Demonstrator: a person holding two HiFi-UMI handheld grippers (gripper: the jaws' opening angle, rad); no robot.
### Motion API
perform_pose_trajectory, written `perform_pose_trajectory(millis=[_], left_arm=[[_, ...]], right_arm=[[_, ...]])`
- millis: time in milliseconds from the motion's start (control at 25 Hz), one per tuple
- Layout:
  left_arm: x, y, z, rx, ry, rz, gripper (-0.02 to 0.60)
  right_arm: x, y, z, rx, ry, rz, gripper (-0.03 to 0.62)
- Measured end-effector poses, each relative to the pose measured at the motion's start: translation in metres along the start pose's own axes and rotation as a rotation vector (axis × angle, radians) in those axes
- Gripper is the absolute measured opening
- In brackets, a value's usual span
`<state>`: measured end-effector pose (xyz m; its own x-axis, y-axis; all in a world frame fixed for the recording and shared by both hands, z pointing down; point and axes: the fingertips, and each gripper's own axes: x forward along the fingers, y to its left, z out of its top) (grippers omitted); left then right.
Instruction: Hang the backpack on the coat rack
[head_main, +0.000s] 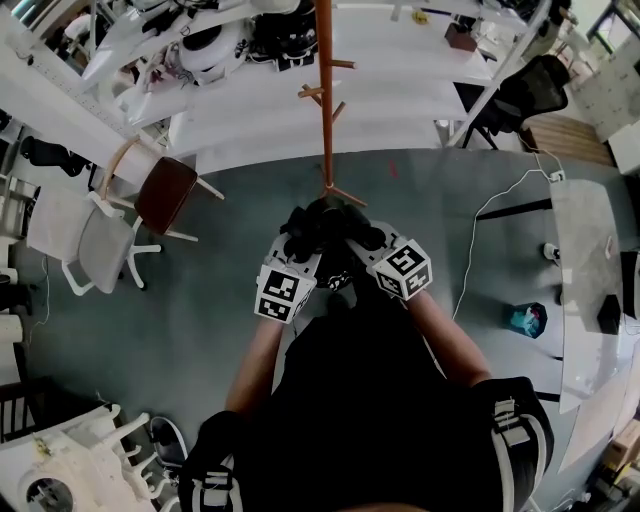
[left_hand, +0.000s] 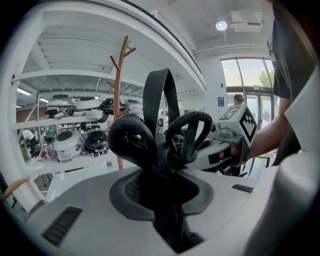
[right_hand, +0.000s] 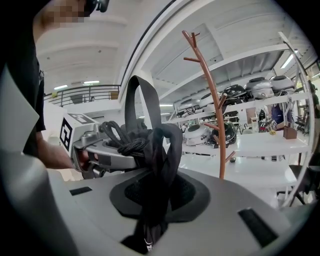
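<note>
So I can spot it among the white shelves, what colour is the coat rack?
Reddish-brown. The coat rack shows best in the right gripper view.

Open grey floor (head_main: 200, 300) lies left and right of the wooden coat rack (head_main: 325, 100) straight ahead. White shelving (head_main: 400, 100) crowds close behind it. Two chairs (head_main: 165, 195) stand left; a white cable (head_main: 478, 215) trails across the floor right.

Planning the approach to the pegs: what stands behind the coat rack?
Behind the coat rack run white shelves carrying black and white helmets. Low down, the right gripper, shut on the backpack, covers the rack's foot and whatever sits behind it.
</note>
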<state>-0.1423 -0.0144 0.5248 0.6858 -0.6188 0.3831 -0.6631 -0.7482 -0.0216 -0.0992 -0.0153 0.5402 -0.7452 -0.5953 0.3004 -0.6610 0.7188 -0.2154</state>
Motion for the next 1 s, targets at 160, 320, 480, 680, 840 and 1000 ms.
perform_pose_trajectory(millis=[160, 320, 480, 680, 840, 1000], left_arm=[[0.004, 0.007, 0.0, -0.002, 0.002, 0.007, 0.092], [0.009, 0.013, -0.003, -0.005, 0.025, 0.007, 0.092], [0.016, 0.03, -0.003, -0.011, 0.033, 0.02, 0.092], [0.03, 0.05, -0.002, -0.018, 0.046, 0.032, 0.092], [0.041, 0.066, 0.002, -0.027, 0.047, 0.032, 0.092], [0.054, 0.083, 0.008, -0.036, 0.051, 0.031, 0.092]], right_arm=[[0.007, -0.005, 0.002, -0.005, 0.002, 0.015, 0.078], [0.014, -0.011, 0.003, -0.001, 0.01, 0.024, 0.078], [0.029, -0.019, 0.007, 0.008, 0.008, 0.029, 0.078], [0.047, -0.035, 0.011, 0.022, 0.008, 0.033, 0.078], [0.06, -0.047, 0.018, 0.036, 0.018, 0.039, 0.078], [0.075, -0.062, 0.025, 0.043, 0.024, 0.041, 0.078]])
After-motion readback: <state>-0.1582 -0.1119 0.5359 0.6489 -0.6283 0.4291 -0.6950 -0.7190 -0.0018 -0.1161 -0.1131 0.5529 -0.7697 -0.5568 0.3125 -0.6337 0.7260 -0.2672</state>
